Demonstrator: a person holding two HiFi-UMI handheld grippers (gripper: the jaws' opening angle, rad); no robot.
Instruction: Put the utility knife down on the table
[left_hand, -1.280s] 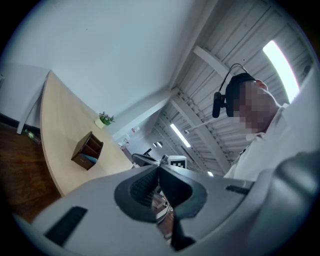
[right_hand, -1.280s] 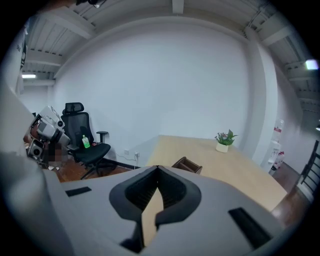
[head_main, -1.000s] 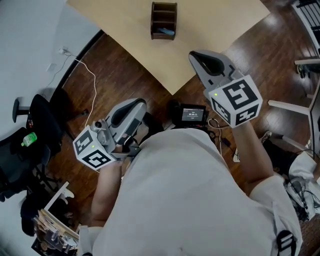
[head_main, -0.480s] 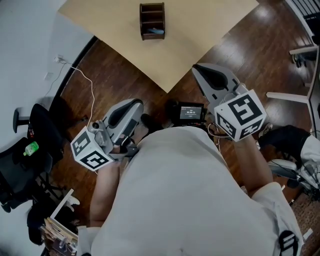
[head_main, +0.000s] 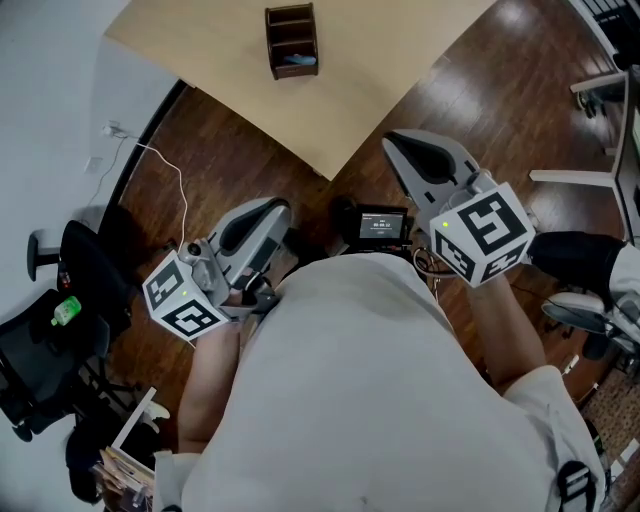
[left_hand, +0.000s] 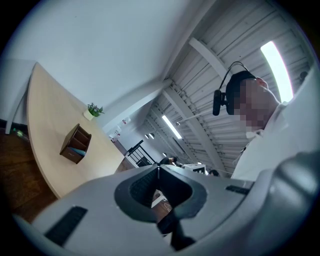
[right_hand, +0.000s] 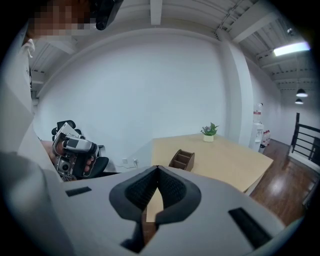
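Note:
No utility knife shows clearly in any view. A brown desk organizer (head_main: 290, 40) stands on the light wooden table (head_main: 380, 70) with something bluish in its lower slot; I cannot tell what it is. My left gripper (head_main: 278, 207) hangs over the dark floor, short of the table's corner. In the left gripper view its fingertips (left_hand: 158, 167) meet with nothing between them. My right gripper (head_main: 392, 140) is raised to the right of the corner, shut and empty (right_hand: 158, 167). The organizer (right_hand: 182, 160) lies ahead of it.
A small potted plant (right_hand: 208, 132) sits at the table's far edge. A black office chair (head_main: 40, 340) and a white cable (head_main: 175, 170) are at the left. A small screen device (head_main: 385, 225) hangs at the person's chest. Chair legs (head_main: 590, 310) stand at the right.
The right gripper has drifted right, away from the table's corner. The table and organizer have slid left in the head view. The left gripper has hardly moved.

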